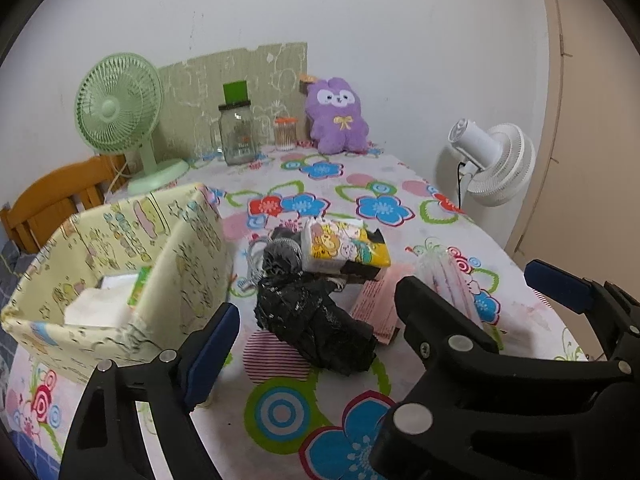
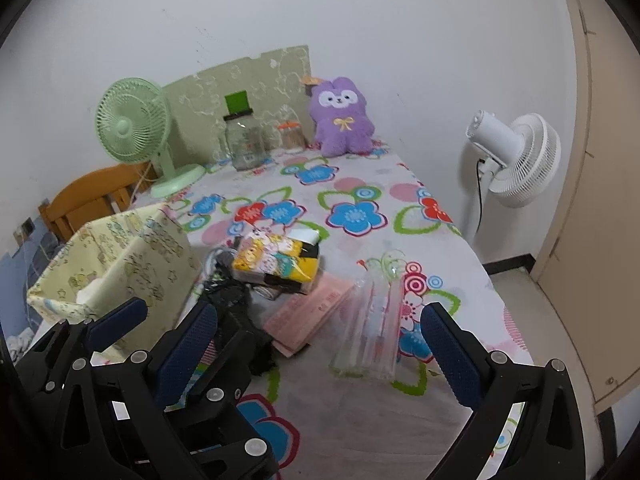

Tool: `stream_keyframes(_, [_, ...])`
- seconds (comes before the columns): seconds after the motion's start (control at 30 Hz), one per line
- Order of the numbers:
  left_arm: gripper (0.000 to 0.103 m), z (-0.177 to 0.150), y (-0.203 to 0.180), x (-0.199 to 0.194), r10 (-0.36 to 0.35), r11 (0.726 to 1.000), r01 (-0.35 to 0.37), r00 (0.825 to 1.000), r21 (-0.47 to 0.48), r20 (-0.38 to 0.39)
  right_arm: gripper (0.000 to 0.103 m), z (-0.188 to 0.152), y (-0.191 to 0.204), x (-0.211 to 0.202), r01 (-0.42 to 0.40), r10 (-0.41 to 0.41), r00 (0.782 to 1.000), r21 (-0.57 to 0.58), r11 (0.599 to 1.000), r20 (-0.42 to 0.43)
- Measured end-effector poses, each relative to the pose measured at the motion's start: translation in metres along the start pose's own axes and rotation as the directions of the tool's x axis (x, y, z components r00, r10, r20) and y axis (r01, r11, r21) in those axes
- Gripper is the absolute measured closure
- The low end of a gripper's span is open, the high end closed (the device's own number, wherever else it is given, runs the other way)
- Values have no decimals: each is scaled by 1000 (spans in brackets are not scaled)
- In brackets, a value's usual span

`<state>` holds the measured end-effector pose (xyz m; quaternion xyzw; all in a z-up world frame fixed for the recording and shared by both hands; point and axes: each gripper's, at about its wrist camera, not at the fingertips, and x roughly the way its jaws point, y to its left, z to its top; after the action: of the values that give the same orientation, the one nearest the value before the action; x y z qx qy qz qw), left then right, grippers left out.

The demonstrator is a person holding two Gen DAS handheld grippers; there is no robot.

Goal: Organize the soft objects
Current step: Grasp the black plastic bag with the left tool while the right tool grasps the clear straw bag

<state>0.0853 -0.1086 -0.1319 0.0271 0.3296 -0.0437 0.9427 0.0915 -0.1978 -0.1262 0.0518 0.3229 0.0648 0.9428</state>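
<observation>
A crumpled black plastic bag (image 1: 316,320) lies on the flowered tablecloth, in line with the gap of my left gripper (image 1: 316,308), which is open and touches nothing. Behind the bag a yellow cartoon tissue pack (image 1: 344,250) rests on a dark box. A pink paper (image 2: 308,316) and a clear plastic pack (image 2: 372,332) lie ahead of my right gripper (image 2: 316,320), whose jaws stand wide apart and empty. The two grippers are close side by side, overlapping in both views. A yellow fabric storage box (image 1: 120,240) stands at the left with white packs inside. A purple plush (image 1: 338,116) sits upright at the far wall.
At the back stand a green desk fan (image 1: 120,108), a glass jar (image 1: 238,132) and a small jar of cotton swabs (image 1: 286,132). A white floor fan (image 2: 516,156) stands off the table's right edge. A wooden chair (image 1: 52,200) is at the left.
</observation>
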Motion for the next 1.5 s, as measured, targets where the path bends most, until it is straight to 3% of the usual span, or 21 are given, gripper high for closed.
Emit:
stream_keyframes(0.5, [47,0,-2,43,-37,999,35,991,-19,-128,0,2,-18,43,23,-20,996,33,999,-87])
stream_keyframes(0.63, [55,1,0,47,-30,999,27,991,-29,-131,2,2,-21,50,24,-19,994,49,999,-104])
stream_keyframes(0.93, [64,-2,-1,51,-2,1000,0,990,-16,-141,20,-2,-26,65,31,-19,988,81,996,-150])
stream_keyframes(1.0, [67,-3,-3,51,5,1000,-6,989,-8,-145,34,-4,-27,68,33,-19,987,84,996,-162])
stream_keyframes(1.1, [71,-4,-6,51,16,1000,-14,990,15,-141,46,-6,-26,71,38,-22,983,86,996,-181])
stream_keyframes(1.23, [75,-5,-7,49,13,1000,-10,990,22,-143,54,-9,-27,73,36,-14,979,103,994,-205])
stream_keyframes(1.37, [80,-6,-7,47,10,1000,-7,990,23,-142,73,-7,-21,68,29,-13,979,79,996,-201])
stream_keyframes(1.5, [86,-7,-7,43,3,1000,0,991,21,-137,78,-6,-21,64,42,-26,980,74,996,-198])
